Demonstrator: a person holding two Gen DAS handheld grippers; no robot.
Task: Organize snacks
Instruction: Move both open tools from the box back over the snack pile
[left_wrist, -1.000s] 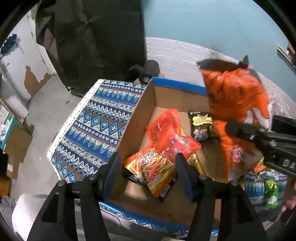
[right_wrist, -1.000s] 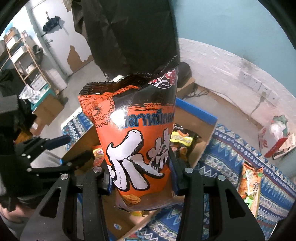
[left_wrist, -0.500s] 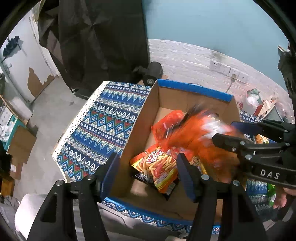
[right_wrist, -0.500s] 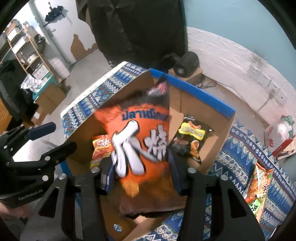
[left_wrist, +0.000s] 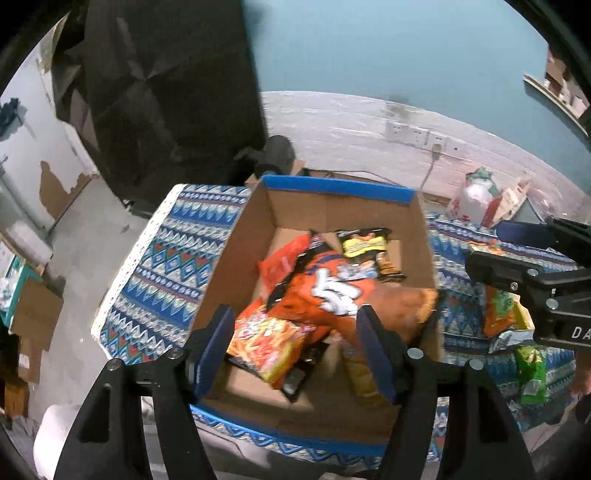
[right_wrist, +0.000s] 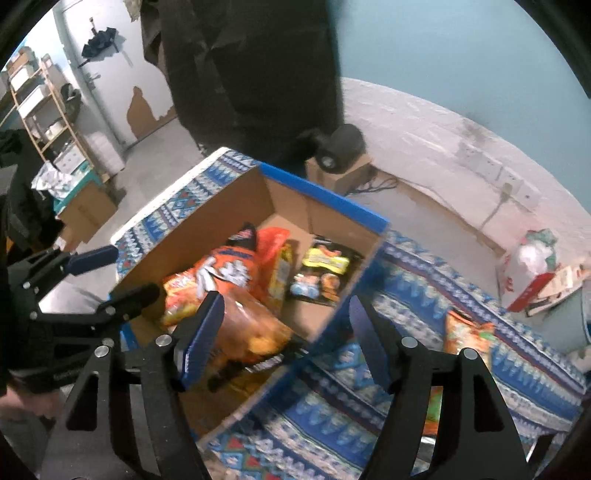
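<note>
Jaws wide over the box, orange bag dropped in.
Our right gripper, just opened, and left gripper hold nothing; the orange bag lies mid-box, light, crinkly: we'd pinch its sealed edge.

White letters "DA" show on the black body of the right gripper at the frame's edge in the left wrist view, the rest cut off. The orange bag in the box carries big white brush-style characters, perhaps Chinese, too blurred to read. Print on the other packets is not legible.
</note>
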